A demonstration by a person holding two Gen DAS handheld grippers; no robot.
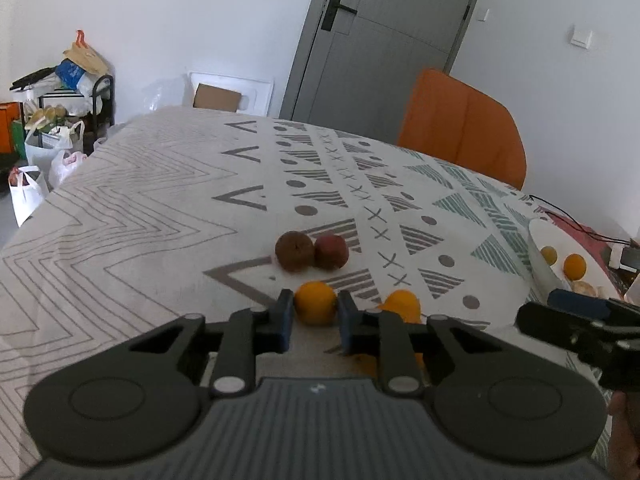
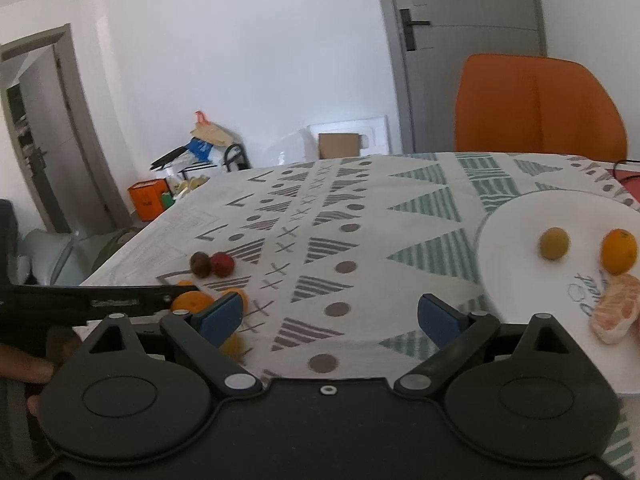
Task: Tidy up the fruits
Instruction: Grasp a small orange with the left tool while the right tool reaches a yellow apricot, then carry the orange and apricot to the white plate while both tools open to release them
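My left gripper (image 1: 315,316) is shut on an orange (image 1: 316,302) at table level. A second orange (image 1: 402,304) lies just right of it, and another shows partly under the right finger. A brown fruit (image 1: 294,250) and a dark red fruit (image 1: 331,251) touch each other just beyond. My right gripper (image 2: 330,316) is open and empty above the cloth, left of a white plate (image 2: 508,280). The plate holds a yellowish fruit (image 2: 554,243), an orange (image 2: 619,251) and a peeled citrus piece (image 2: 614,308).
A patterned tablecloth (image 1: 160,200) covers the table. An orange chair (image 1: 464,128) stands at the far side before a grey door (image 1: 384,40). Bags and a cluttered rack (image 1: 52,120) stand on the floor at the left. A black cable (image 1: 572,220) lies near the plate.
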